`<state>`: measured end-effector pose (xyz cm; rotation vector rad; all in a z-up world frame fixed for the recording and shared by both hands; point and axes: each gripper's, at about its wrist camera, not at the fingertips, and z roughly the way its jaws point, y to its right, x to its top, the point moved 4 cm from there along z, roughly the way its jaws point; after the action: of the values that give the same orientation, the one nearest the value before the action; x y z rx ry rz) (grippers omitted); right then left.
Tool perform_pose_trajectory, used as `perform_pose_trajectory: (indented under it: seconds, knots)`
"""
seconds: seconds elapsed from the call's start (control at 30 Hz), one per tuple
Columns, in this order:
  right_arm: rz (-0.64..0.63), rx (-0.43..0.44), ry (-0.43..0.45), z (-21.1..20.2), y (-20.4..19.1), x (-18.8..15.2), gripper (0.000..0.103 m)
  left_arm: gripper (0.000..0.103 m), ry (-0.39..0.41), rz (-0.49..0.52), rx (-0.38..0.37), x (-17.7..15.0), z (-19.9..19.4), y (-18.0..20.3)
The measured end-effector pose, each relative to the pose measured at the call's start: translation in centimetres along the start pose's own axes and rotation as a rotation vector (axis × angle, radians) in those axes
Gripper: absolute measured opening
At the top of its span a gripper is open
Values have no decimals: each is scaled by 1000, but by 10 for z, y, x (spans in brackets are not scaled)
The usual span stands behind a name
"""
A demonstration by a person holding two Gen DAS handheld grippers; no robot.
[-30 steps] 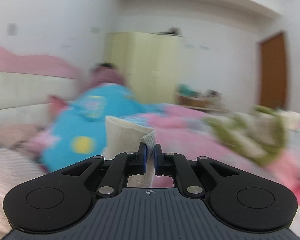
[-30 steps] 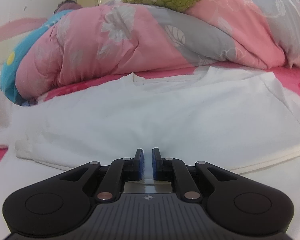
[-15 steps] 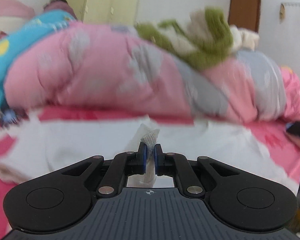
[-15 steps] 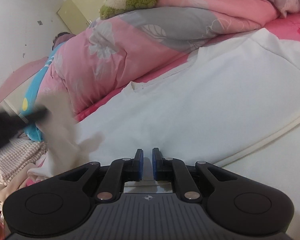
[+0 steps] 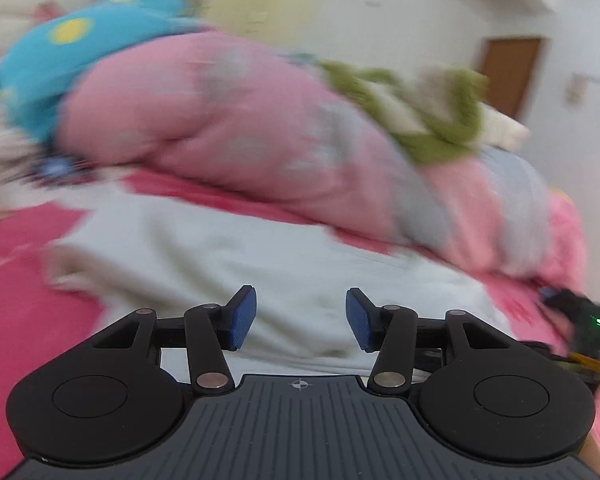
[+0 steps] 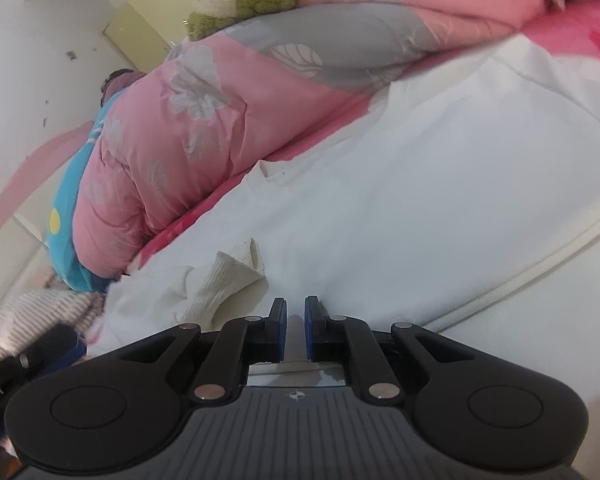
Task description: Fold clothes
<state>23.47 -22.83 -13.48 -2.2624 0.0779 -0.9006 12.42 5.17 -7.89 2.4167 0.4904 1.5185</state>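
Observation:
A white long-sleeved top [image 6: 420,200] lies flat on the pink bed sheet. Its ribbed cuff and sleeve [image 6: 228,280] rest folded in over the body, just left of my right gripper [image 6: 296,308]. That gripper's jaws are opening and stand a narrow gap apart, with no cloth seen pinched between the pads. In the blurred left wrist view, my left gripper [image 5: 296,304] hovers low over the top [image 5: 260,252]. Its jaws are opening wide and nothing is between them.
A bulky pink and grey quilt [image 6: 228,92] lies along the far side, with a green and cream blanket [image 5: 420,112] on it and a blue cushion [image 5: 72,52] at its left. Striped cloth [image 6: 40,312] lies left. A brown door [image 5: 508,72] is far right.
My left gripper came down from mid-air to the top with the cuff, then let it go; the cuff now lies on the body. My right gripper rolled and its jaws parted slightly.

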Motion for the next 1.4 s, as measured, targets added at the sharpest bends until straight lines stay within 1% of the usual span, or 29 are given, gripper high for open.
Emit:
perform_pose_trajectory:
  seconds: [0.03, 0.07, 0.1, 0.2, 0.27, 0.3, 0.37, 0.43, 0.47, 0.53, 0.6, 0.67, 0.7, 0.87, 0.97, 1.07, 1.23, 1.4]
  knots:
    - [22, 10, -11, -2, 1, 2, 18, 49, 3, -43, 44, 4, -1, -13]
    - [53, 24, -9, -5, 1, 4, 30, 49, 7, -88, 82, 7, -2, -25]
    - [93, 45, 6, -11, 2, 7, 36, 49, 12, -134, 118, 9, -2, -38]
    - [157, 104, 5, -16, -8, 14, 36, 49, 16, -224, 194, 13, 0, -63]
    - [145, 114, -25, -10, -21, 18, 36, 49, 26, -246, 234, 12, 1, -72]
    - [124, 100, -44, -4, -28, 19, 36, 49, 28, -248, 253, 11, 1, -75]
    - [76, 40, -84, 12, -41, 19, 36, 49, 30, -245, 279, 8, 2, -76]
    - [62, -7, -117, 31, -45, 18, 36, 49, 27, -234, 288, 5, 5, -75]
    - [66, -14, -130, 40, -46, 16, 36, 49, 25, -224, 294, 3, 6, -74]
    - [63, -29, -148, 54, -46, 13, 30, 49, 17, -210, 301, -1, 9, -73]
    - [31, -46, -141, 59, -50, 12, 14, 49, 0, -195, 303, -5, 14, -72]
    - [-1, -50, -114, 56, -55, 16, 8, 49, -1, -172, 310, -7, 15, -69]
    - [-11, -47, -89, 51, -57, 21, 7, 49, 1, -163, 307, -7, 15, -67]
    - [-56, -27, 75, 13, -72, 58, 6, 49, -5, -118, 278, -8, 20, -58]
    - [-128, -52, 178, -11, -82, 79, 6, 49, -30, -66, 291, -12, 26, -50]
    - [-187, -86, 249, -31, -84, 96, 6, 49, -32, -30, 296, -13, 27, -44]
    - [-210, -136, 325, -57, -71, 116, 6, 49, -36, -8, 302, -15, 28, -41]
    - [-189, -172, 356, -75, -47, 122, 6, 50, -41, -3, 306, -16, 29, -41]
